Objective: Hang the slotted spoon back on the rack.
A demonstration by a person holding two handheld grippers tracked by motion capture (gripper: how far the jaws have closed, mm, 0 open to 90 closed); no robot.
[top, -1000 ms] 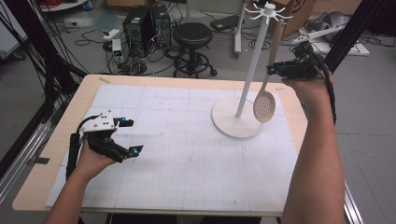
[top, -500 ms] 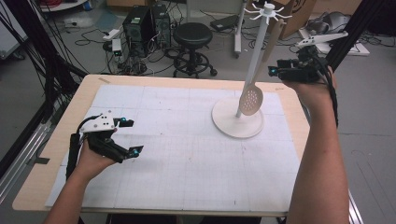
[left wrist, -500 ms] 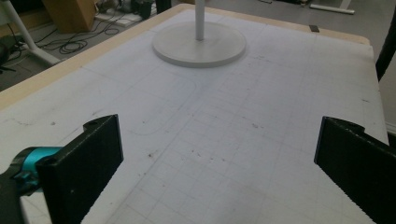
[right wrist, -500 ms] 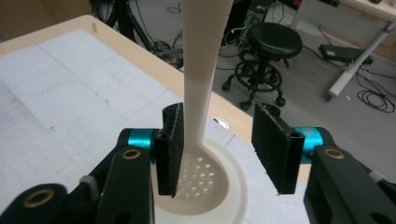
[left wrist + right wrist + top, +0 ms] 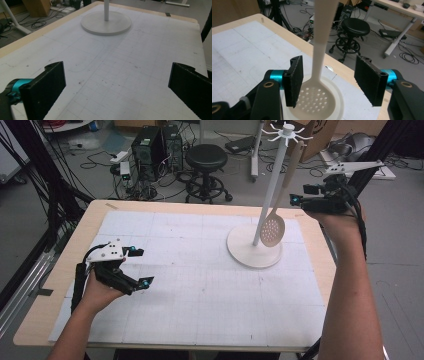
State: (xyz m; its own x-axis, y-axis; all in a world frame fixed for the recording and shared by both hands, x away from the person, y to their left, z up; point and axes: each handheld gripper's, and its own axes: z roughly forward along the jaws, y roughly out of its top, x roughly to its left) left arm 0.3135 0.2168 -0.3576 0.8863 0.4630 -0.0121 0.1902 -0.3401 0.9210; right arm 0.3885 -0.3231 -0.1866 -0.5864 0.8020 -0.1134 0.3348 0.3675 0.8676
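Right gripper (image 5: 328, 82) just opening, jaws apart around slotted spoon (image 5: 273, 227), not pressing. Spoon hanging from rack (image 5: 255, 251). Left gripper (image 5: 140, 267) wide apart above tabletop (image 5: 200, 315).

From the right hand-held gripper's (image 5: 327, 82) own camera, the slotted spoon's (image 5: 318, 100) bowl runs off the bottom edge and its handle off the top. In the left gripper view the stand's (image 5: 106, 22) pole is cut by the top edge, hooks unseen.
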